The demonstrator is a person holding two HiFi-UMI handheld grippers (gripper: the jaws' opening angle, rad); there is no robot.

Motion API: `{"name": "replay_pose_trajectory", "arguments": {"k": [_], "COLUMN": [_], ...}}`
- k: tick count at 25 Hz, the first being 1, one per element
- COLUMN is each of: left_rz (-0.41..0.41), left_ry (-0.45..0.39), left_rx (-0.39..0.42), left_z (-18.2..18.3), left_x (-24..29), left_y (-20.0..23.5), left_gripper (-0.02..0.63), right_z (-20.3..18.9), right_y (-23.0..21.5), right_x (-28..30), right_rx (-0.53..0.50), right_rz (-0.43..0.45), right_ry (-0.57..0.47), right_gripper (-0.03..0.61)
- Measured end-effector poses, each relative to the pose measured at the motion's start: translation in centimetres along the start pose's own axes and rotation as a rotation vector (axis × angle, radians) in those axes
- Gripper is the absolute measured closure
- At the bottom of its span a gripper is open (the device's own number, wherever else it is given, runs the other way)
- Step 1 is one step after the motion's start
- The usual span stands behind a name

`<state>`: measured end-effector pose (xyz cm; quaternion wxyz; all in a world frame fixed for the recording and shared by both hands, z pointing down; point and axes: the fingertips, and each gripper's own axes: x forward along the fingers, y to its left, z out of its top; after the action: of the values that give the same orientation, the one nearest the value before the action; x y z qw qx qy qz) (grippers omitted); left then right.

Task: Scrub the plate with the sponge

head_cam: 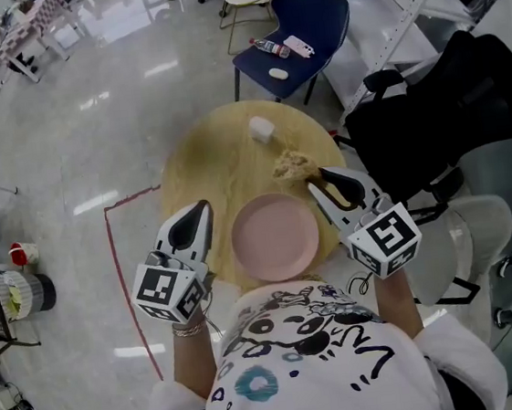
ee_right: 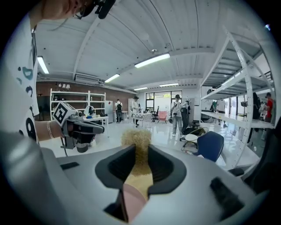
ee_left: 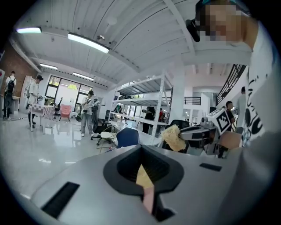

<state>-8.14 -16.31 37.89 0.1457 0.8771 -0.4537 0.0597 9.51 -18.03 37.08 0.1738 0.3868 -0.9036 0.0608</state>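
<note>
The round wooden table is the biggest thing here. A pink plate sits on it, on the side close to the person. The left gripper hangs just left of the plate with its jaws closed together and nothing in them. The right gripper pinches the fluffy yellow sponge, just past the plate's far right edge. A little white block sits farther back.
</note>
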Motion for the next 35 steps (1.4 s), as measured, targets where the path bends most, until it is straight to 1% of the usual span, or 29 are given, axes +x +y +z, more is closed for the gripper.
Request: {"name": "replay_pose_trajectory", "arguments": {"k": [3, 8, 15, 20, 25, 35], "left_rz": [-0.014, -0.028, -0.067, -0.095, -0.115, -0.123], "left_ry": [-0.005, -0.024, -0.077, -0.126, -0.151, -0.172], "left_rx": [0.023, 0.065, 0.085, 0.107, 0.122, 0.131], "left_z": [1.3, 2.6, 4.6, 6.0, 6.9, 7.8], "left_x": [-0.4, -0.5, -0.6, -0.8, -1.5, -1.5], "left_y": [-0.5, -1.4, -2.4, -3.2, -3.6, -3.7], "left_gripper": [0.598, 0.598, 0.598, 0.598, 0.598, 0.598], "right_z": [1.4, 2.6, 3.3, 4.5, 5.3, 6.8], "right_y": [0.3, 0.2, -0.4, -0.9, -0.8, -0.8], "right_x": [-0.9, -2.1, -3.0, -4.0, -4.5, -5.4], "right_rx": [-0.002, 0.009, 0.048, 0.087, 0.085, 0.081], "right_rz": [0.028, 0.058, 0.055, 0.067, 0.063, 0.067], "right_ry": [-0.06, -0.146, -0.199, -0.268, -0.292, -0.349], "right_gripper": [0.482, 0.482, 0.482, 0.482, 0.485, 0.492]}}
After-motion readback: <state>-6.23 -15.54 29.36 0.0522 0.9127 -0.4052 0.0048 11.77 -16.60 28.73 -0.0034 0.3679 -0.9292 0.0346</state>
